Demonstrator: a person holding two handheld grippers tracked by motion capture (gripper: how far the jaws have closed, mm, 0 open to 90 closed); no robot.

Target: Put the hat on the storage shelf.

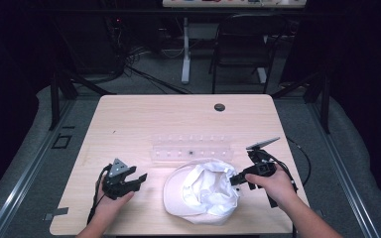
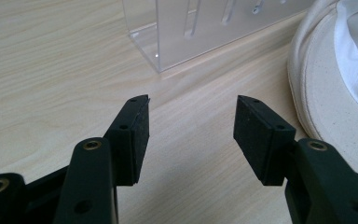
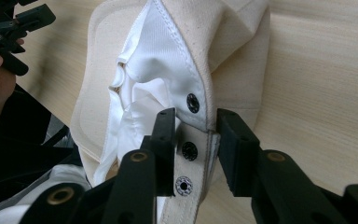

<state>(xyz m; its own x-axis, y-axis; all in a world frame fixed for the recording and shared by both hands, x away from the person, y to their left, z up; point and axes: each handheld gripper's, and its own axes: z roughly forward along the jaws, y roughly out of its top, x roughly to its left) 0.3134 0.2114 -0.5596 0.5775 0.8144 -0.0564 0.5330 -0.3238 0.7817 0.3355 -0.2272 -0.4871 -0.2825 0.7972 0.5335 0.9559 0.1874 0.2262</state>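
While right gripper [image 3: 193, 140] clamps snap strap at back of cream cap [image 1: 198, 191], likely steadying it, cap lies upside down at table's [image 1: 129, 119] near edge. Left gripper [image 2: 191, 126] jaws apart, empty, beside brim. Clear acrylic rack [image 1: 191, 147] behind.

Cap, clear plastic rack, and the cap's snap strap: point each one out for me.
cap [image 1: 178, 191], high view, on its brim.
clear plastic rack [image 2: 186, 39], left gripper view, on its front wall.
snap strap [image 3: 189, 150], right gripper view, on the middle snap between the jaws.
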